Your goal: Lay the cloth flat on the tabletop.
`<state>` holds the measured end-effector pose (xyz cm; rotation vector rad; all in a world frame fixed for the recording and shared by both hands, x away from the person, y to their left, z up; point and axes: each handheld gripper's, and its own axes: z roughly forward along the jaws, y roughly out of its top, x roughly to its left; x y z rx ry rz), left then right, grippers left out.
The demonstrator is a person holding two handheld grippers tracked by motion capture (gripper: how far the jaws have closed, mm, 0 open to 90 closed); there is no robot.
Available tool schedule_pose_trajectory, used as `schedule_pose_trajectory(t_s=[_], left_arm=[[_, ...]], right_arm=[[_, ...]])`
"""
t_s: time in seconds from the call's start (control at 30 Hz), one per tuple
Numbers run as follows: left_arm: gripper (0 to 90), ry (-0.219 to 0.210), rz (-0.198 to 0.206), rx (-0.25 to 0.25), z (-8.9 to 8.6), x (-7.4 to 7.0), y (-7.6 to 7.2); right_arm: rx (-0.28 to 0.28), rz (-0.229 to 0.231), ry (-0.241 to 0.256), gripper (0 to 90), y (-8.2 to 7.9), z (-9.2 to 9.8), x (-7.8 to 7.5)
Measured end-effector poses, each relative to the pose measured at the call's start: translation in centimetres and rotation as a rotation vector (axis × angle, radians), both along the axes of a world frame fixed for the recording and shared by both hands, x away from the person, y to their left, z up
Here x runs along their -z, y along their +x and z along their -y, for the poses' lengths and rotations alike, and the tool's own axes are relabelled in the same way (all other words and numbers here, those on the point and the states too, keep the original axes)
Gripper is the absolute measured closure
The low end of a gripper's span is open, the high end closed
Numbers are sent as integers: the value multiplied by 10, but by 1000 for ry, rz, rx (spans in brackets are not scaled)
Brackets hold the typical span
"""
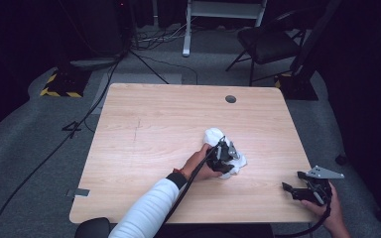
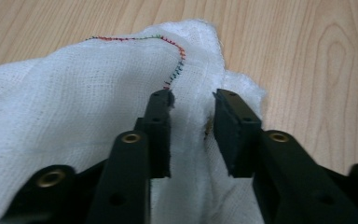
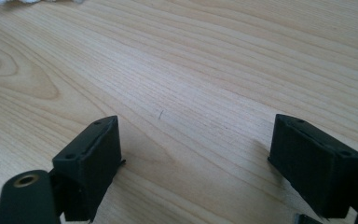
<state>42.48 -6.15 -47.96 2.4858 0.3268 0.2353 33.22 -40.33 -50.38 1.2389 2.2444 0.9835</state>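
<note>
A crumpled white cloth lies right of the middle of the wooden table. My left gripper is pressed down onto its near end. In the left gripper view the cloth has a coloured stitched hem, and a raised fold of it sits pinched between the narrowly spaced jaws of the left gripper. My right gripper rests near the table's front right corner, apart from the cloth. In its own view the right gripper stands wide open over bare wood, with a sliver of cloth at the top left.
A round cable hole sits near the table's far edge. On the floor beyond stand a black folding chair, a yellow-and-black striped base and trailing cables. A small grey tab sticks out at the table's front left.
</note>
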Motion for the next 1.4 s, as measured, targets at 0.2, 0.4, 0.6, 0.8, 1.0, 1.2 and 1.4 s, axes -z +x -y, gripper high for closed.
schedule_pose_trajectory(t_s=[0.2, 0.4, 0.6, 0.8, 1.0, 1.2, 1.4], left_arm=[[839, -45, 3, 4, -7, -9, 2], [862, -48, 36, 22, -16, -21, 2], [863, -137, 65, -16, -41, -42, 3], [864, -176, 95, -90, -86, -57, 3], [864, -192, 71, -174, -132, -49, 2], [864, -151, 40, -222, -166, -36, 1], [863, -110, 28, -246, -176, -23, 0]], right_arm=[[3, 1, 1, 168, 0, 0, 0], [3, 1, 1, 169, 0, 0, 0], [6, 1, 2, 172, 0, 0, 0], [9, 1, 1, 172, 0, 0, 0], [-8, -3, -9, 239, 4, -2, -2], [-168, 41, -55, 328, 14, -38, -23], [-328, 81, -65, 410, 28, -83, -45]])
